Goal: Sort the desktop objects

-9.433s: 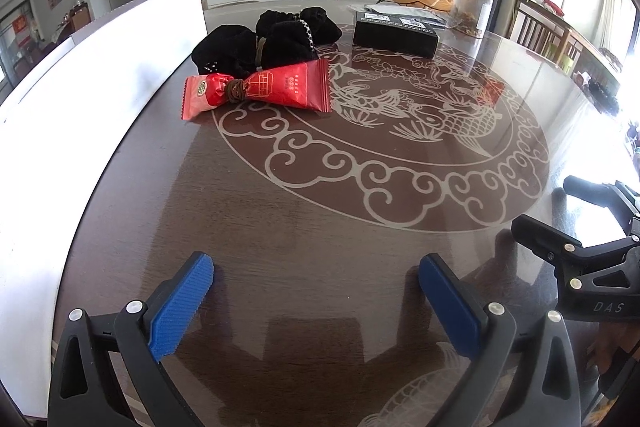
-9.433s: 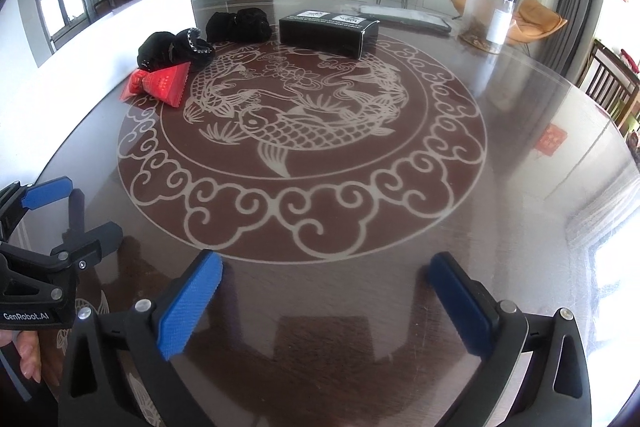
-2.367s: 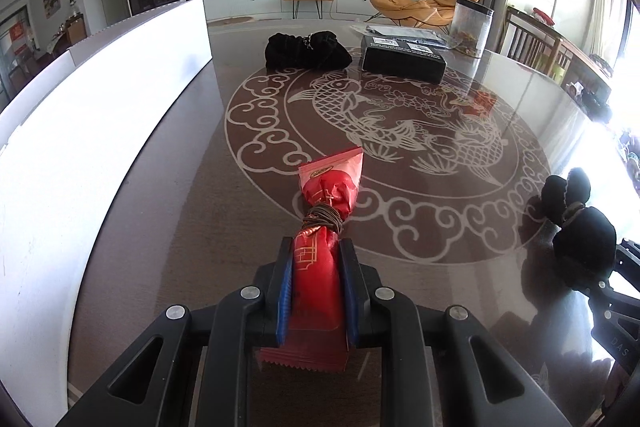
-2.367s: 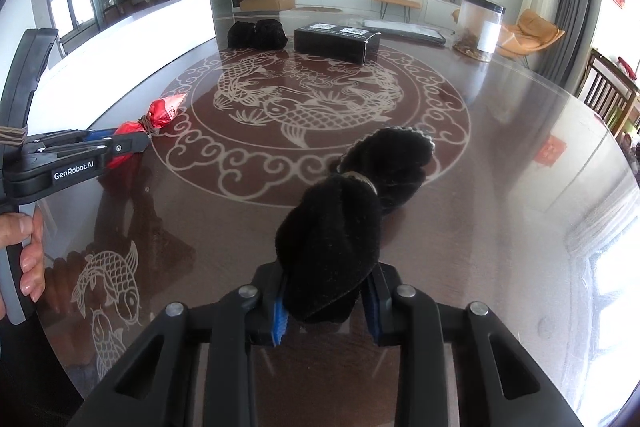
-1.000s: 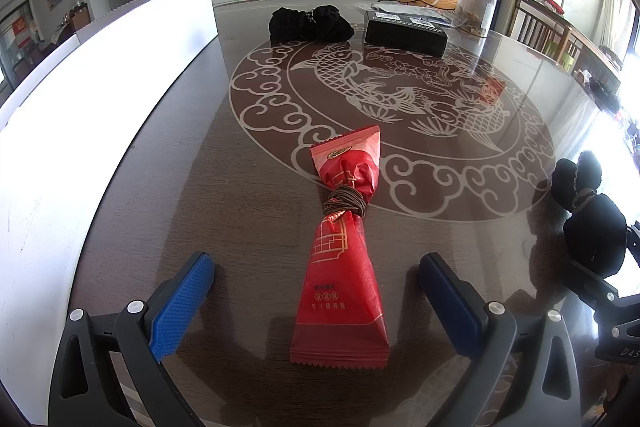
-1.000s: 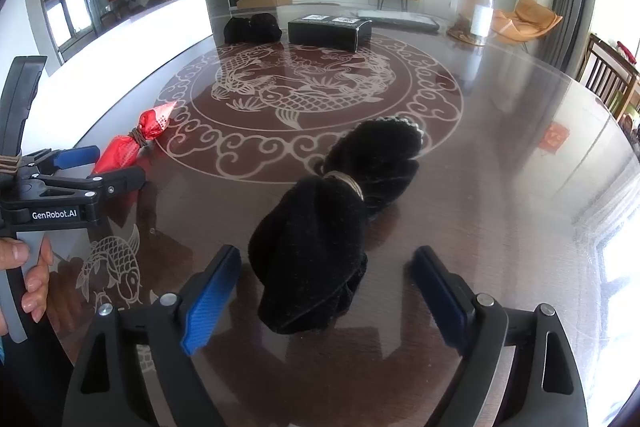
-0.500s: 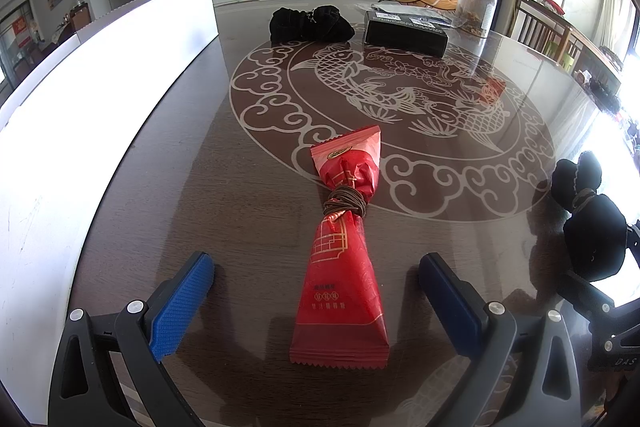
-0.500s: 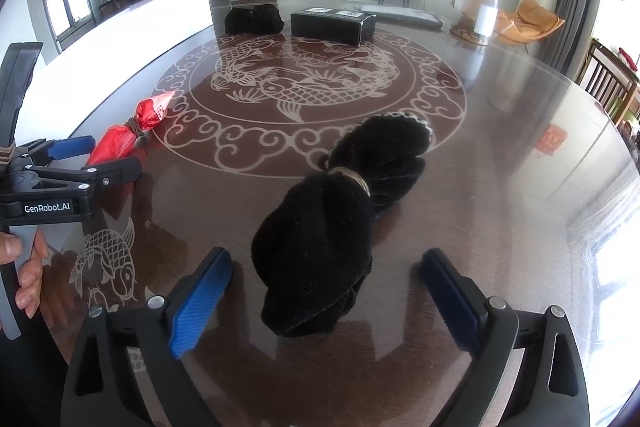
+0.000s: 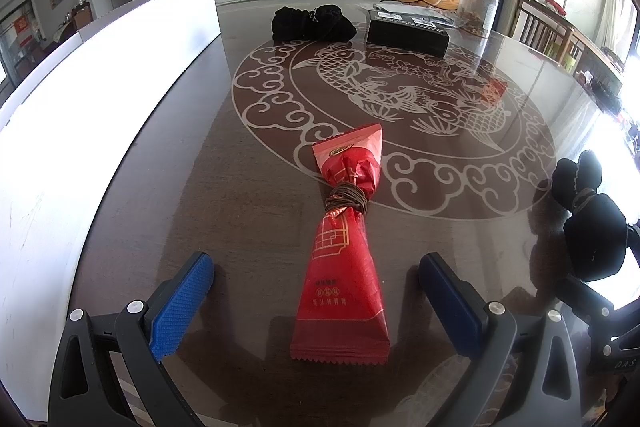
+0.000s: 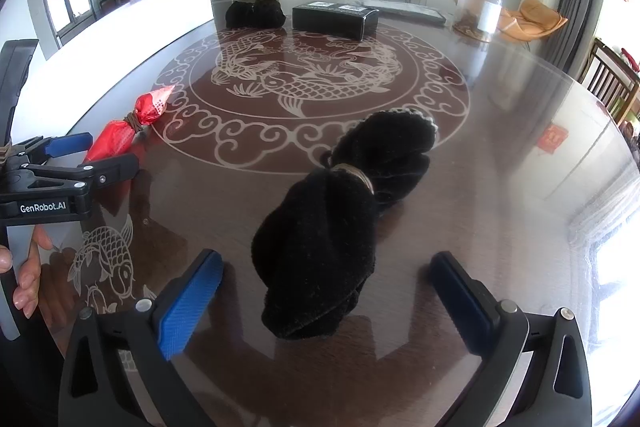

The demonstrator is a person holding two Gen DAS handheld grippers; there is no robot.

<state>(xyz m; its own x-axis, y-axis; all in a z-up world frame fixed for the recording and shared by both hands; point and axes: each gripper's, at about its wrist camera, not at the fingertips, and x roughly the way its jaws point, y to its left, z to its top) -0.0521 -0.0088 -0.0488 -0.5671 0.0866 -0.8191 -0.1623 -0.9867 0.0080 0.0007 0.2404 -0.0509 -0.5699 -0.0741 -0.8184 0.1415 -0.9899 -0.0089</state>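
A red snack packet [image 9: 345, 251], tied round its middle with a brown band, lies flat on the dark table between the fingers of my left gripper [image 9: 316, 291], which is open and not touching it. The packet also shows in the right wrist view [image 10: 128, 125]. A black cloth bundle [image 10: 340, 223] with a band round its waist lies between the fingers of my right gripper [image 10: 326, 291], which is open too. The bundle shows at the right edge of the left wrist view [image 9: 588, 223].
A second black cloth bundle [image 9: 313, 23] and a black box [image 9: 407, 31] lie at the far side of the table. A clear jar [image 9: 476, 3] stands behind the box. A white board [image 9: 100, 99] runs along the table's left edge. Chairs stand at the right.
Both grippers carried their objects to the near side of the table, opened and released them there. In the last half second the right gripper drew back slightly.
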